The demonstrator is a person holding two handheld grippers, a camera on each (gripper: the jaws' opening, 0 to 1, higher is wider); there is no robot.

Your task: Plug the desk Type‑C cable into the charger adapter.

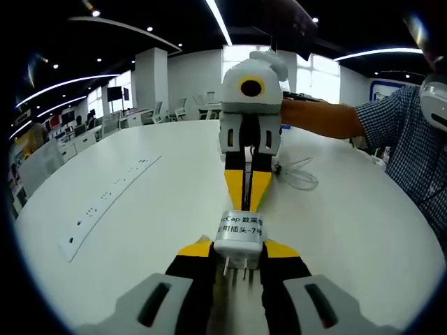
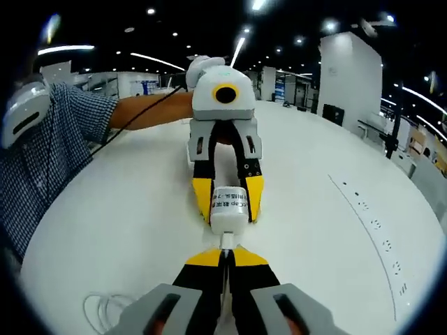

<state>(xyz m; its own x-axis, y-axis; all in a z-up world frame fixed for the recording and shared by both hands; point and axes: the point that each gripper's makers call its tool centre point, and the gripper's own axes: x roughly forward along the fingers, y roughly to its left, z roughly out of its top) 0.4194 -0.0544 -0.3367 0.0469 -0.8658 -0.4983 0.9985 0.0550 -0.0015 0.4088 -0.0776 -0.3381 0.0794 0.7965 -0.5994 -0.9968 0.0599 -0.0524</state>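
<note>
In the left gripper view, the left gripper (image 1: 238, 259) has its yellow-and-black jaws closed on the small white block-shaped charger adapter (image 1: 239, 236), which sits between the tips with its metal prongs pointing back toward the camera and printed text on its upper face. Straight ahead, the right gripper (image 1: 248, 183) faces it, yellow tips nearly touching the adapter's far end; its jaws look pressed together on the thin white Type-C cable (image 1: 297, 173), whose loose loops lie on the round white table (image 1: 363, 223) just right of that gripper. A long flat white power strip (image 1: 108, 195) lies well apart on the left, with bare tabletop between it and the tools and wide room to the far rim. A person's forearm and checked blue sleeve (image 1: 405, 132) reach in from the right. In the right gripper view, the right gripper (image 2: 225, 264) is clamped on the cable's plug, which meets the adapter (image 2: 228, 208) held by the left gripper (image 2: 228, 199) opposite. Cable coils (image 2: 112, 307) rest at lower left; the power strip (image 2: 380, 241) runs along the right.
</note>
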